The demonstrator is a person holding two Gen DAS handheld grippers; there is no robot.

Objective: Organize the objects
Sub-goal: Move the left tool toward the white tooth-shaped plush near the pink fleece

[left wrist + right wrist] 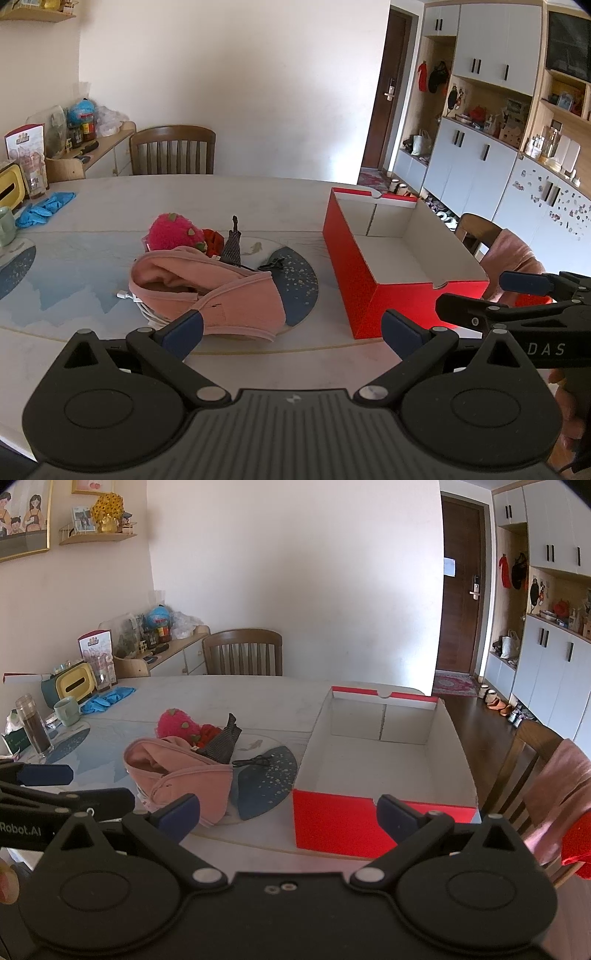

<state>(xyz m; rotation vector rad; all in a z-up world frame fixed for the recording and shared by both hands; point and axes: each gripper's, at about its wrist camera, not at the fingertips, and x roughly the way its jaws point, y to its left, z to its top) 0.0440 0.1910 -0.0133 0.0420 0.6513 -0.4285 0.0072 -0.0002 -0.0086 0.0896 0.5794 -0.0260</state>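
Grippers both stood fully spread, nothing between the pads: left gripper (291, 328) low over the near table edge, right gripper (288, 812) beside it, facing the box. Table (258, 192) held a small heap left of centre and an open red box (365, 266) to the right, white inside, nothing in it.

Heap, near to far: pink fleece hat (207, 291) slumped over a white cable (127, 295); behind it a pink plush toy (173, 230), a small red item (214, 236), a dark mesh pouch (232, 247) standing on end. A black clip-like piece (271, 264) lay apart, towards the box.

Judgement on handling: hat soft, light, floppy; it would sag and might drag the cable along. Best purchase looked like the thick folded rim nearest the grippers. Plush squashes easily and should hold anywhere. Cable was thin and could slip.
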